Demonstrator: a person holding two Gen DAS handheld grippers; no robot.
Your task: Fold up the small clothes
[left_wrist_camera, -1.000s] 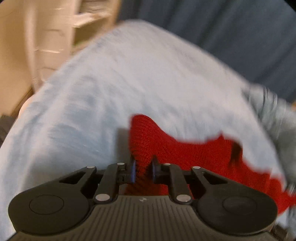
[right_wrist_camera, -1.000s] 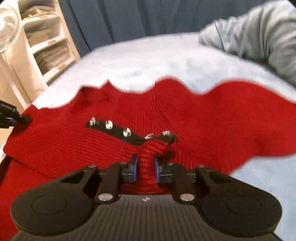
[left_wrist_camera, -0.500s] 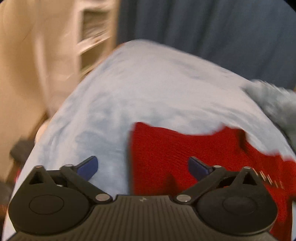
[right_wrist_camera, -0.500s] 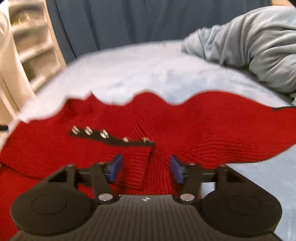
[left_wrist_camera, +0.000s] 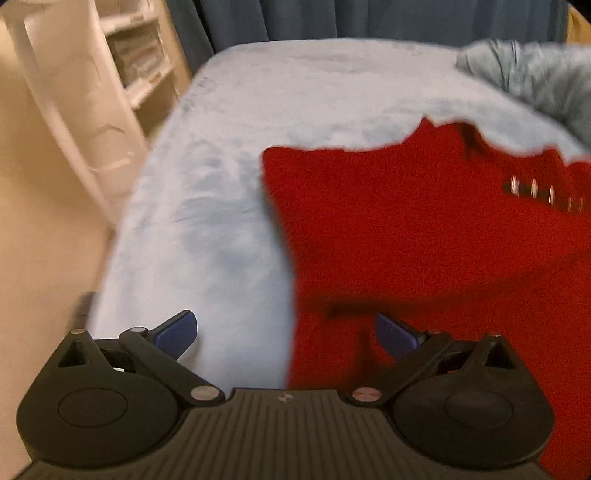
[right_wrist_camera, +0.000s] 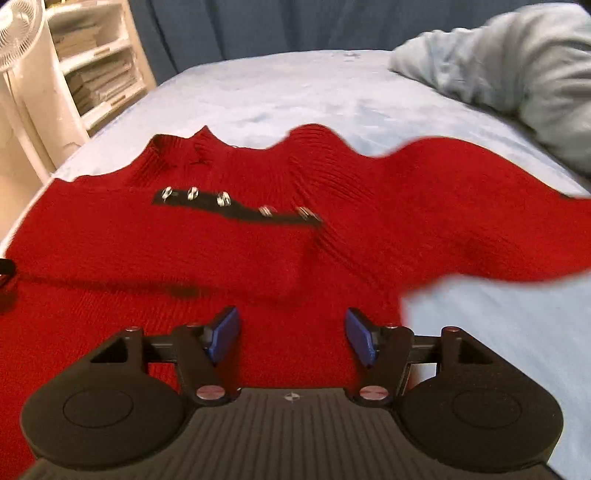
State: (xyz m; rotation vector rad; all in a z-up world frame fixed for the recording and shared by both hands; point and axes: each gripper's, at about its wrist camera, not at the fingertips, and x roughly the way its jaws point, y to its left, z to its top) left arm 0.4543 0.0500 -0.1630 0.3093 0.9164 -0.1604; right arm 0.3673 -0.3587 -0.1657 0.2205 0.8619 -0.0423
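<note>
I see the red knit sweater (right_wrist_camera: 258,243) spread flat on the pale blue blanket (right_wrist_camera: 295,85) covering the bed, with part of it folded over itself. My left gripper (left_wrist_camera: 286,332) hovers at the sweater's left edge, fingers spread wide and holding nothing; one blue pad (left_wrist_camera: 177,332) sits over the blanket, the other over red knit. My right gripper (right_wrist_camera: 291,332) is likewise spread apart and empty, both pads over the sweater's near part.

The only holder of things I can see is the white shelving unit (right_wrist_camera: 96,70) at the left, its shelves stacked with what look like papers or books; I cannot tell which.

The right wrist view shows the black strip with five metal buttons (right_wrist_camera: 236,205) sharply, plus the ribbed collar, a white fan (right_wrist_camera: 18,33) and the grey garment (right_wrist_camera: 517,70) heaped at the bed's far right. The left wrist view is blurred: buttons appear as streaks at its right edge, though it shows the sweater's left border clearly.
</note>
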